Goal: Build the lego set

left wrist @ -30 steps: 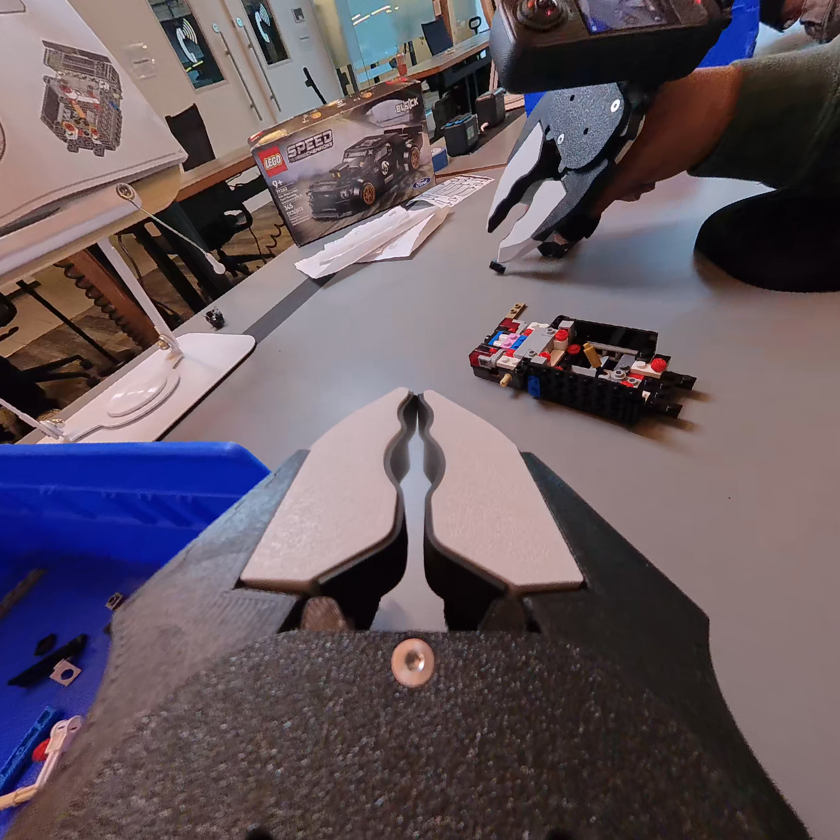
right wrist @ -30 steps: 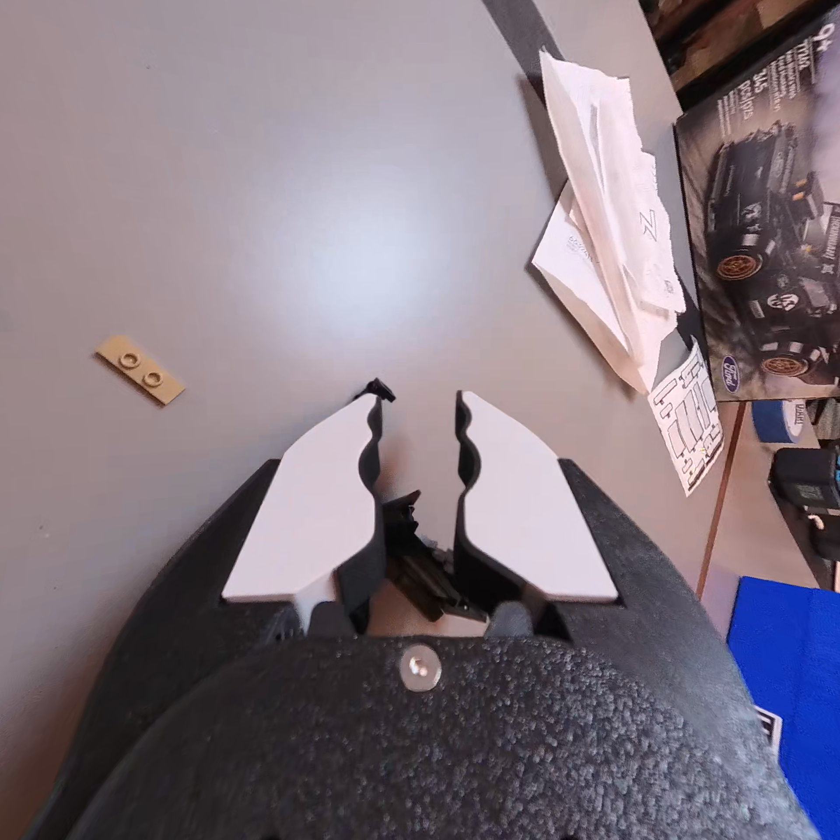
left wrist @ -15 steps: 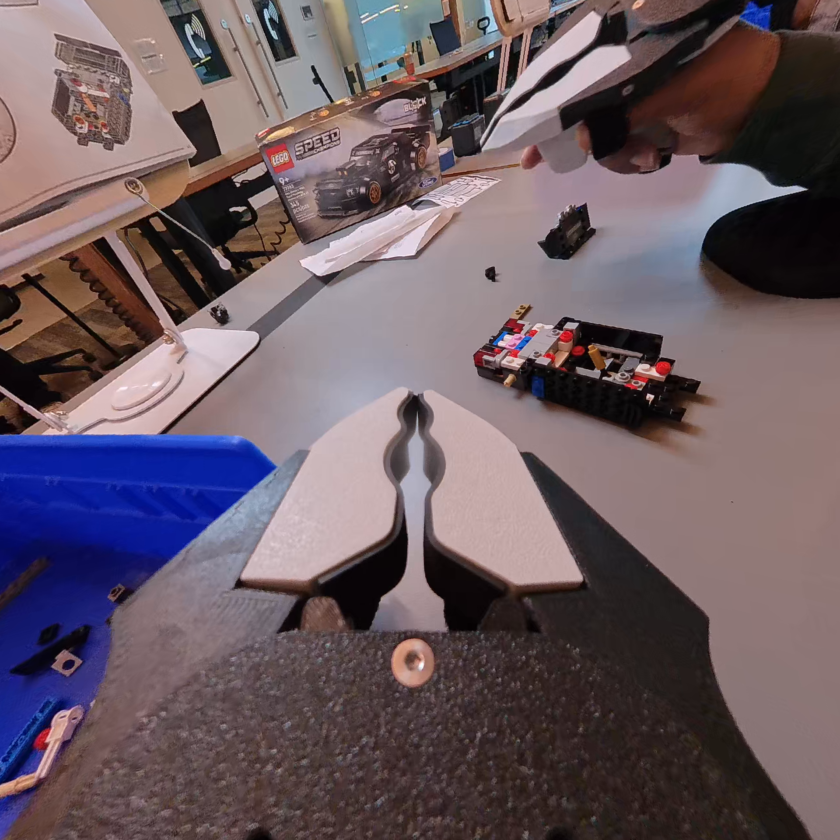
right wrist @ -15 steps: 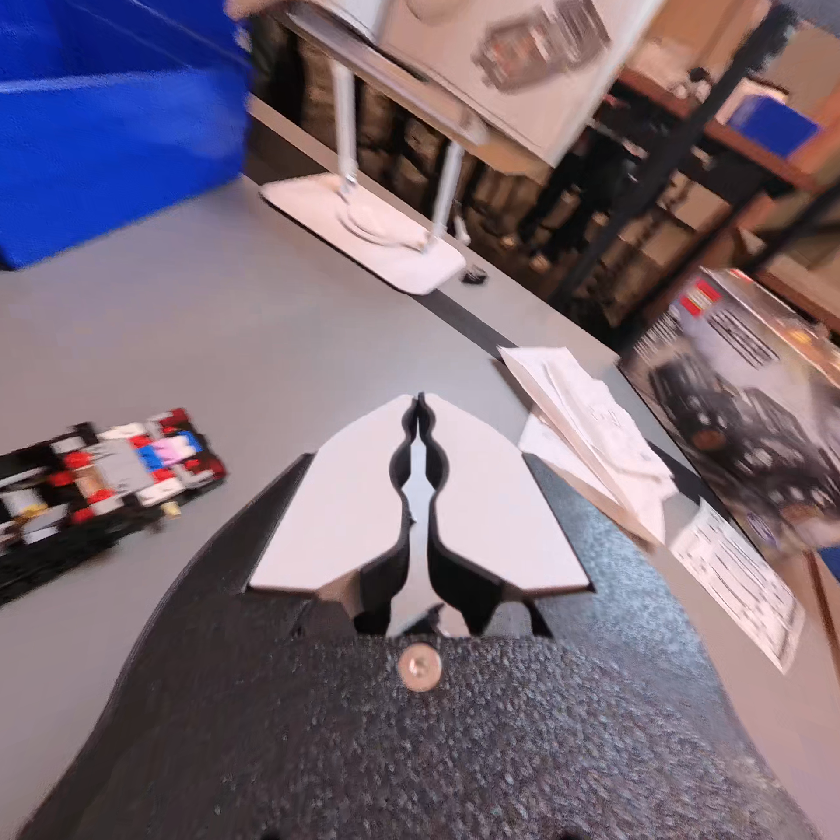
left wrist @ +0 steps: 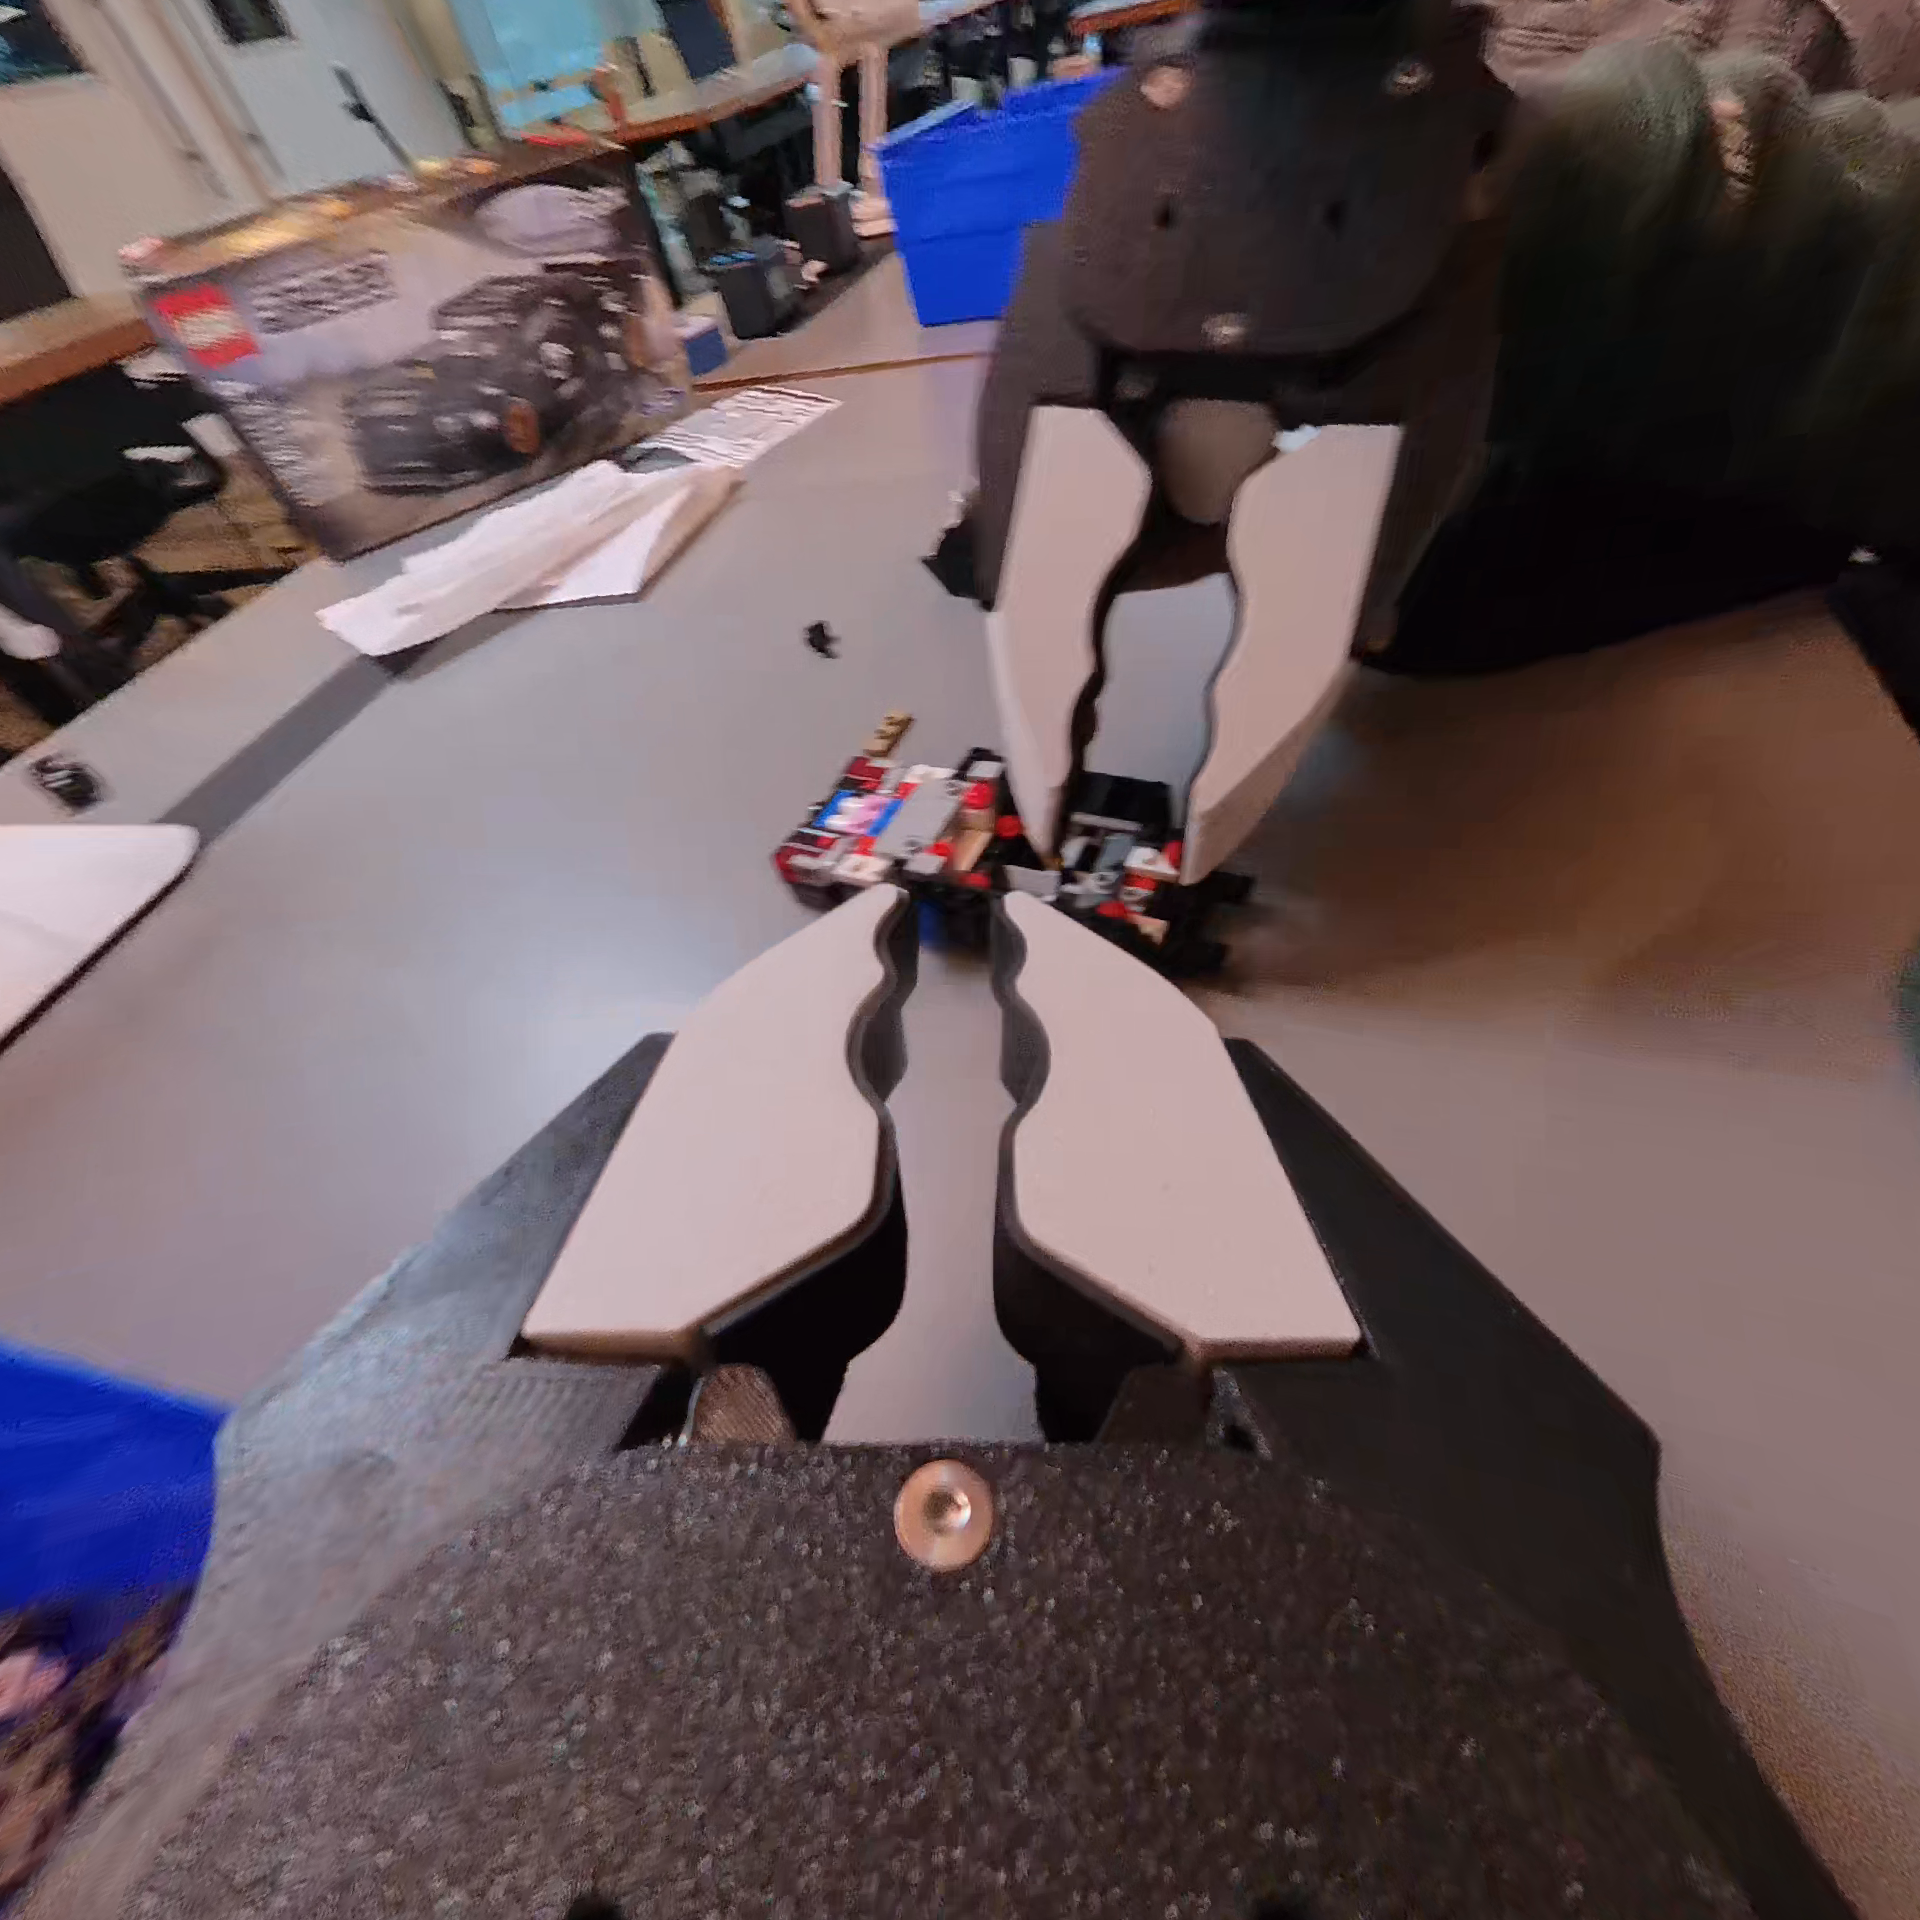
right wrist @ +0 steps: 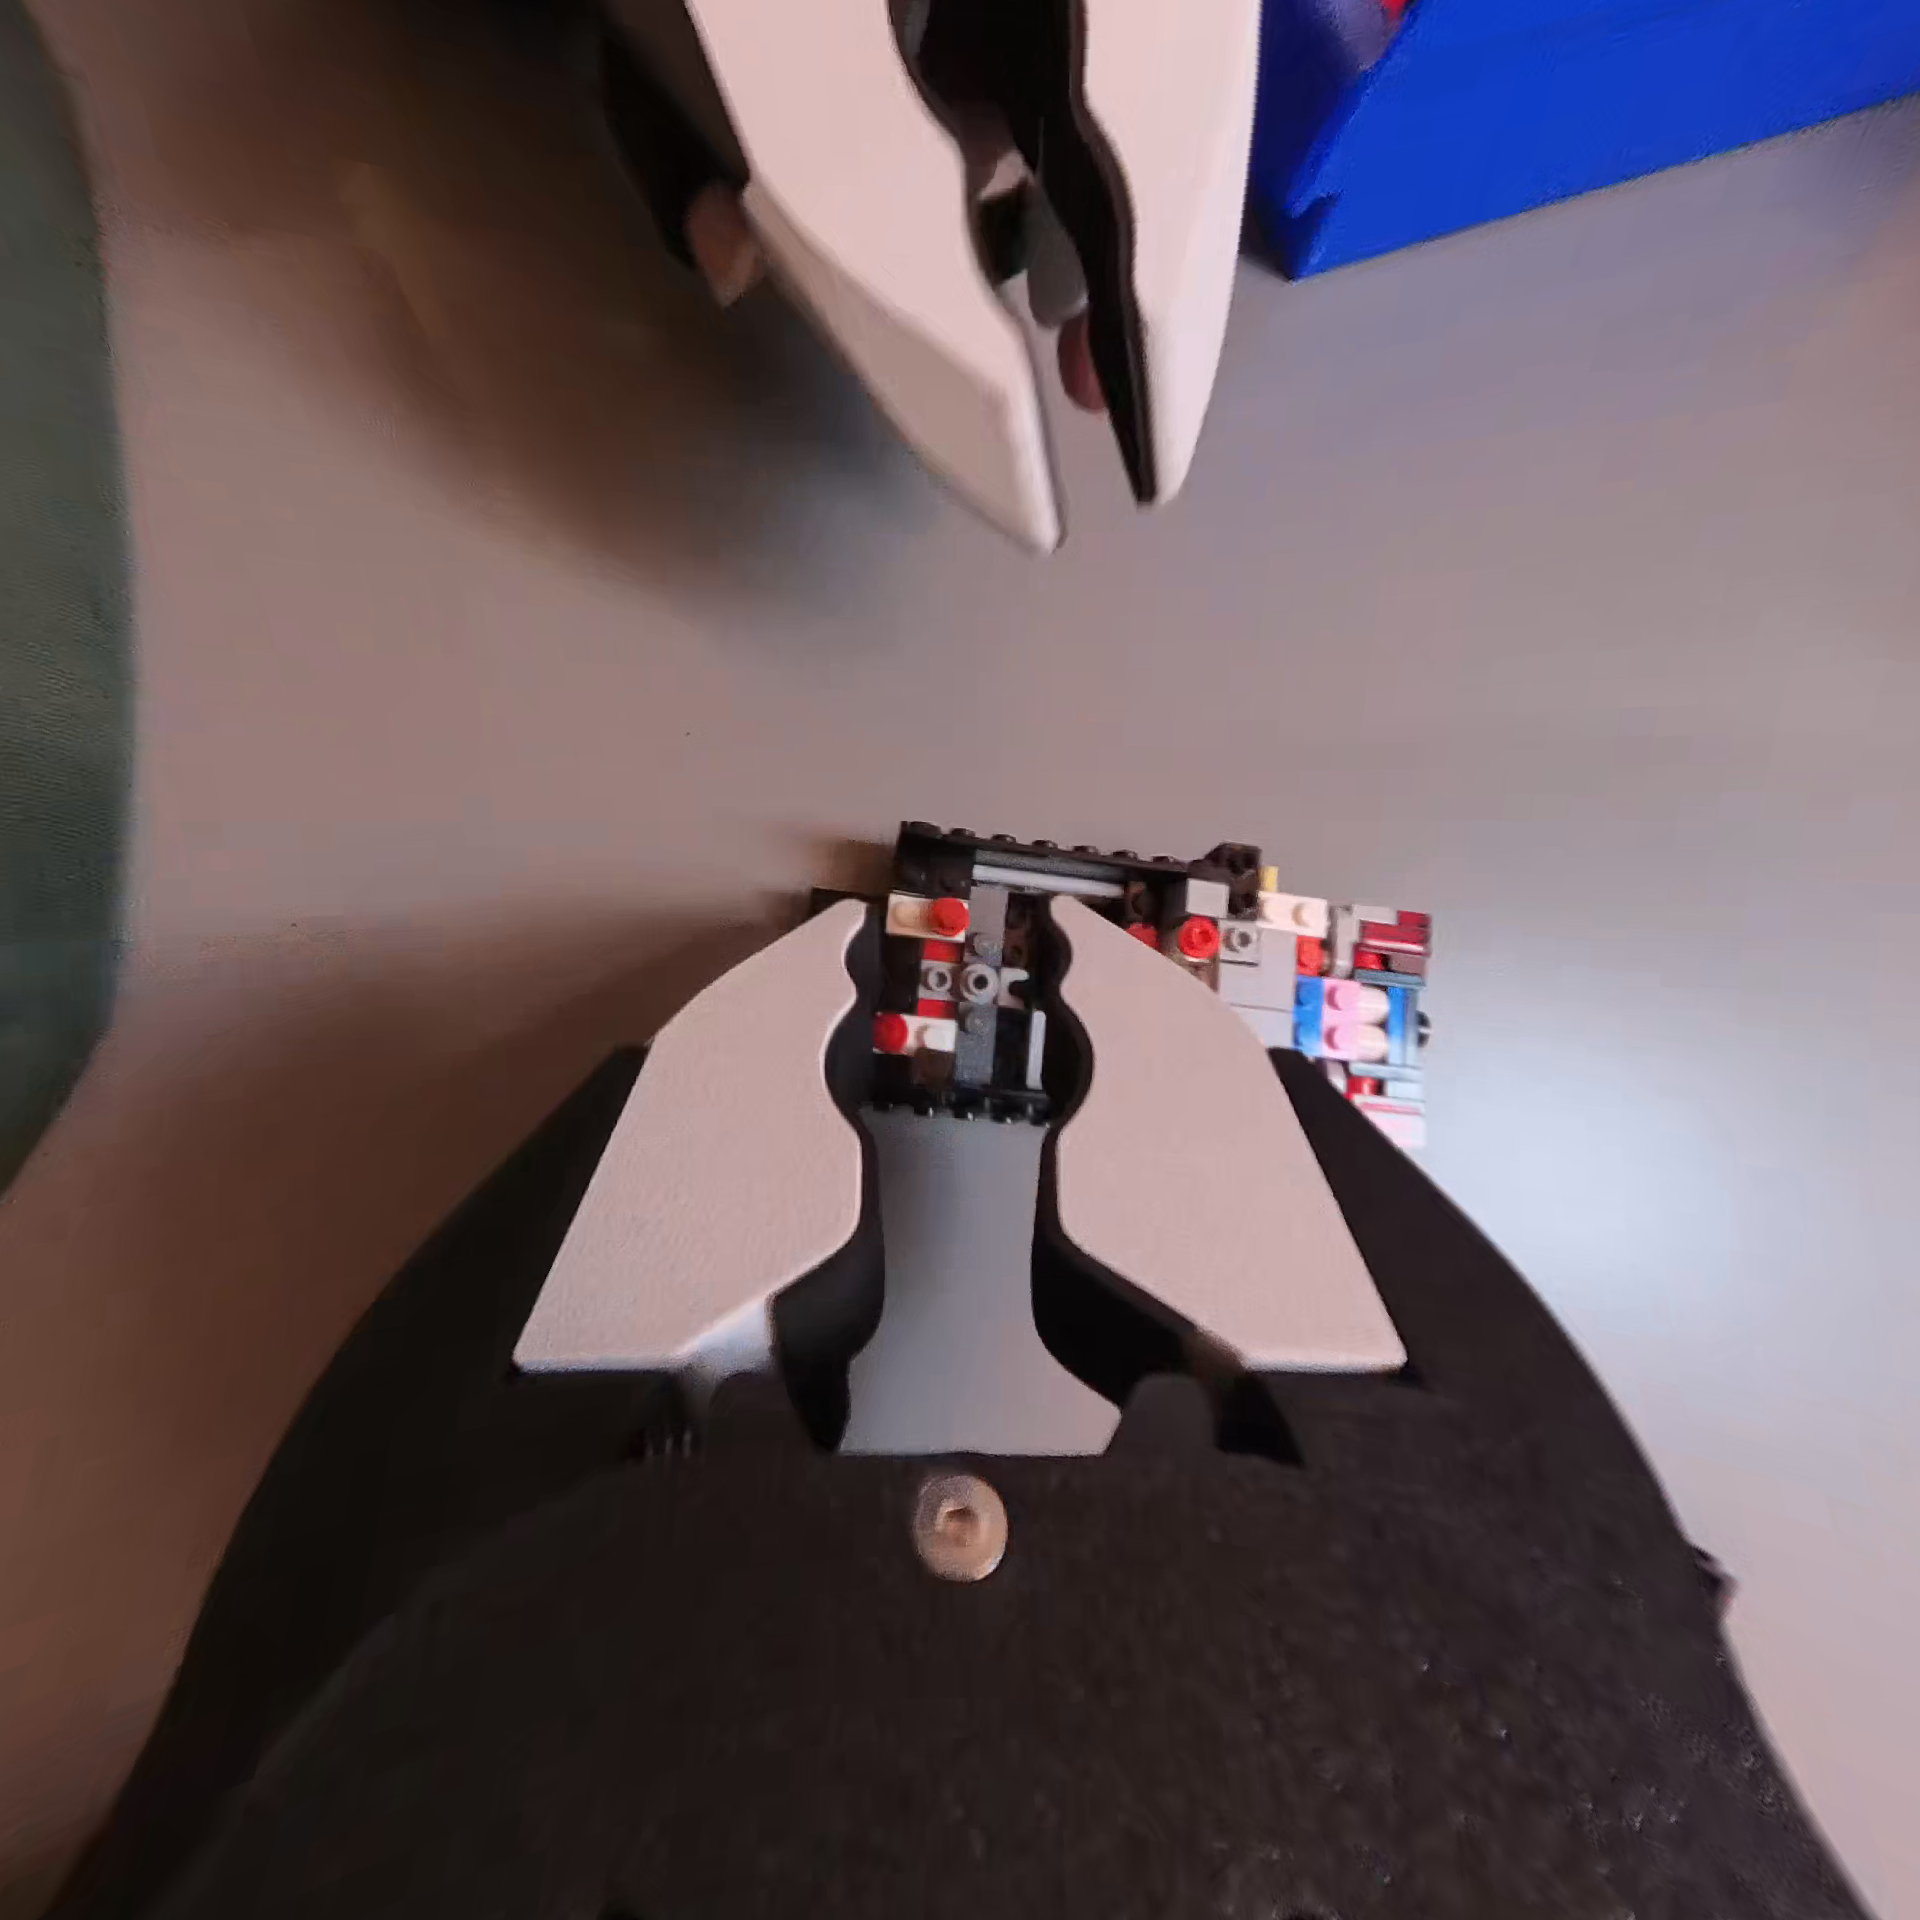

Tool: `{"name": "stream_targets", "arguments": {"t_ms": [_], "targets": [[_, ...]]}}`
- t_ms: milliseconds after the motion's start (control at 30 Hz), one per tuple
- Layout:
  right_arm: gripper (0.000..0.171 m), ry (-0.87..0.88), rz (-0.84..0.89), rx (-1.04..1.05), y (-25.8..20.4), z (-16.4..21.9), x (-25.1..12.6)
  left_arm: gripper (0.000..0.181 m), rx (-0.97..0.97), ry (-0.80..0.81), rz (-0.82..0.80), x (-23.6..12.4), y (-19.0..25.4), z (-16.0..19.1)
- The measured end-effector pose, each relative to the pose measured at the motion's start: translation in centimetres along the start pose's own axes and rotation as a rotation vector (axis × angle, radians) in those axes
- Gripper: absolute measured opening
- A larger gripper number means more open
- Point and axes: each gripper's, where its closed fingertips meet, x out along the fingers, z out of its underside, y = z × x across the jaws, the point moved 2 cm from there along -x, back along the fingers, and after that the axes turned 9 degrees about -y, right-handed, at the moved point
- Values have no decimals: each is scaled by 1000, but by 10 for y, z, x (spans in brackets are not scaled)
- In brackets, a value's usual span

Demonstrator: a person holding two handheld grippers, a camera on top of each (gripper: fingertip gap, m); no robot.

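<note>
— While the half-built car chassis of black plates with red, grey, blue and pink bricks [right wrist: 1153, 987] lies flat on the smooth grey desk [right wrist: 1558, 623], where is it placed with respect to the right gripper [right wrist: 961, 914]?

— Directly under it. Its jaws are spread moderately wide, and one end of the chassis is framed between them; whether the tips are touching the bricks cannot be told. Nothing is gripped yet, as far as can be seen.

— And the long axis?

— It is laid crosswise to those jaws: most of the model runs out past the right-hand jaw, toward the end with the blue and pink bricks. A closing move would therefore be judged to pinch across the chassis's length, not along it.

— What of the left gripper [left wrist: 951, 909]?

— A narrow gap is kept between its jaws, and nothing is held. The chassis is found just ahead of its tips, long side on. The right one is judged the nearer of the two.

— Anything else close by?

— A small tan plate [left wrist: 891, 730] is seen beyond the chassis, apart from both pairs of jaws.
</note>
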Motion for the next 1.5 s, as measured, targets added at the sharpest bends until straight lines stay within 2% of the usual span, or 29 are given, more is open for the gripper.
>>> {"name": "stream_targets", "arguments": {"t_ms": [200, 400, 533, 967, 1267, 1500], "targets": [[19, -185, -29, -46, 0, 5, 12, 28, 108, -122, 64, 27, 27, 5], [11, -267, -49, -82, 3, 5, 16, 25, 190, -235, 39, 39, 35, 19], [13, -313, -46, -130, 4, 6, 15, 22, 200, -254, 14, 40, 34, 21], [10, -388, -59, -262, 3, 3, 16, 20, 205, -278, -8, 41, 34, 24], [7, -412, -150, -344, 1, 2, 18, 20, 190, -280, -5, 41, 34, 24], [6, -283, -225, -323, 2, 3, 17, 18, 193, -278, -11, 41, 35, 24]]}}
